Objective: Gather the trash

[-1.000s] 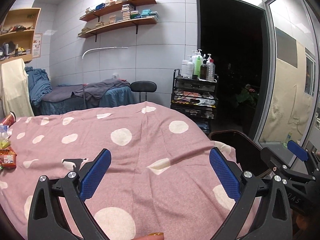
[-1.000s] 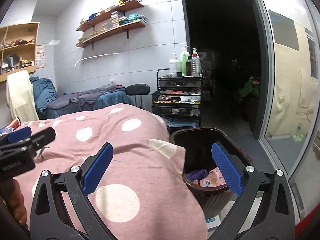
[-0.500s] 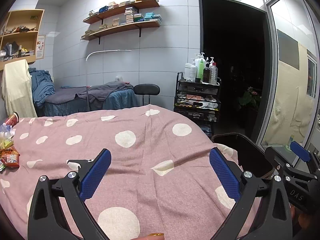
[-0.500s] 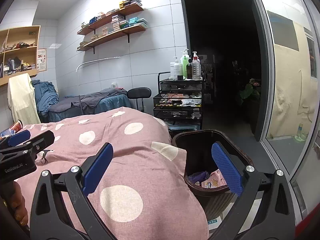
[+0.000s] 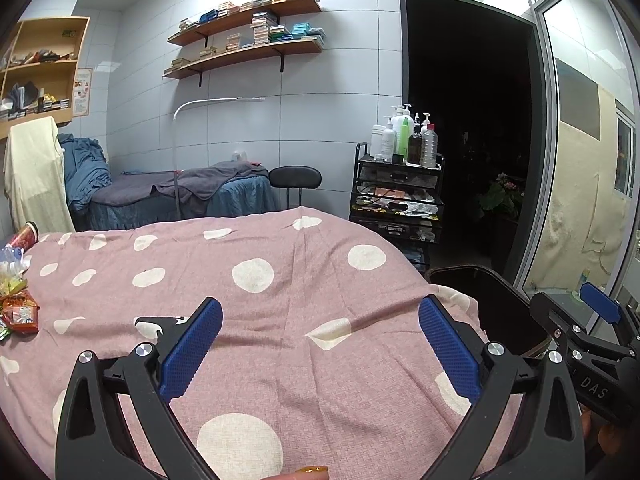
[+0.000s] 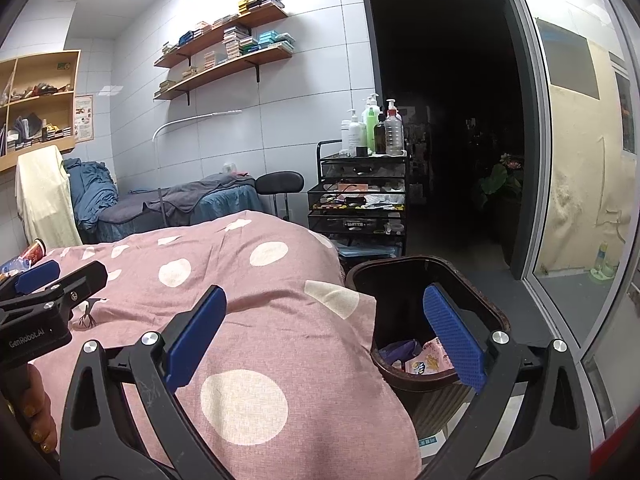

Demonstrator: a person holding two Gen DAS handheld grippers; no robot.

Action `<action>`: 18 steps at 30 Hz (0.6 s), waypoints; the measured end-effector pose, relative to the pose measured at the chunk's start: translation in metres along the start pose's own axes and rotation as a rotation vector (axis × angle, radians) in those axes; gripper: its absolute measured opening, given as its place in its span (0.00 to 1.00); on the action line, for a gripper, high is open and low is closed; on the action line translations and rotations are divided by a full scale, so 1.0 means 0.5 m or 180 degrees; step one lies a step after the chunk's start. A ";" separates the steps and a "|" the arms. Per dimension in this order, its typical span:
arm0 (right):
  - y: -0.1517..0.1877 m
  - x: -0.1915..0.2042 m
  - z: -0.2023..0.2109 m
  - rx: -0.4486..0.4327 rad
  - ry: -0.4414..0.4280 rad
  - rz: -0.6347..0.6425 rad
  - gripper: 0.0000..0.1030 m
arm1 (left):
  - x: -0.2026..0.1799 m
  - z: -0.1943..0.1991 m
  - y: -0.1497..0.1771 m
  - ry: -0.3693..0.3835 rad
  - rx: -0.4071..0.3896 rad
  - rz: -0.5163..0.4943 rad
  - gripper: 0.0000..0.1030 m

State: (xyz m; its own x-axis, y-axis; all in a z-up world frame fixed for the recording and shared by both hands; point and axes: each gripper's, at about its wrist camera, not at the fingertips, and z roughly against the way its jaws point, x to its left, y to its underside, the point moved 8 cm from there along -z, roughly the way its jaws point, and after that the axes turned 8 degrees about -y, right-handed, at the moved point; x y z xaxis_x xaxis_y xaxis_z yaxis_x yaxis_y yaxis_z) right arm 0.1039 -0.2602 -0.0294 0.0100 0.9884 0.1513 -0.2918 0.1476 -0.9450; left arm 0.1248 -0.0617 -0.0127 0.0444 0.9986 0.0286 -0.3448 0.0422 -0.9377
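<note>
A pile of snack wrappers (image 5: 18, 312) lies at the far left of the pink polka-dot bed (image 5: 288, 304), with a red cup (image 5: 25, 234) behind it. A dark trash bin (image 6: 424, 320) stands at the bed's right end and holds a few wrappers (image 6: 424, 360). My left gripper (image 5: 320, 344) is open and empty above the middle of the bed. My right gripper (image 6: 324, 336) is open and empty, over the bed's right edge and the bin. The right gripper shows in the left wrist view (image 5: 592, 332); the left one shows in the right wrist view (image 6: 44, 292).
A black trolley (image 6: 360, 208) with bottles stands behind the bin, beside a dark doorway. A glass door (image 6: 580, 184) is at the right. A massage bed (image 5: 180, 196) and a black stool (image 5: 295, 178) stand at the back wall, under shelves (image 5: 248, 44).
Both views have tilted up slightly and drifted a little; the room sits lower in frame. Both grippers stay open and empty.
</note>
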 end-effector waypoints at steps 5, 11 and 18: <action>-0.001 -0.002 -0.003 -0.0010 0.0002 -0.0012 0.95 | -0.002 0.000 -0.002 0.0004 -0.0009 -0.0014 0.95; -0.001 -0.003 -0.002 -0.0013 0.0000 -0.0010 0.95 | -0.003 -0.001 -0.002 0.0008 -0.0014 -0.0014 0.95; -0.001 -0.003 -0.004 -0.0014 -0.0003 -0.0014 0.95 | -0.003 -0.002 -0.001 0.0008 -0.0010 -0.0019 0.95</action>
State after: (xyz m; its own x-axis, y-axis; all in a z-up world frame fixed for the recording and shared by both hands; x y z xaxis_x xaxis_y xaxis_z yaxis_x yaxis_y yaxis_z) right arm 0.1060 -0.2615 -0.0296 0.0106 0.9877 0.1558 -0.2877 0.1522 -0.9455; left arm 0.1257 -0.0633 -0.0124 0.0489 0.9982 0.0334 -0.3416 0.0481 -0.9386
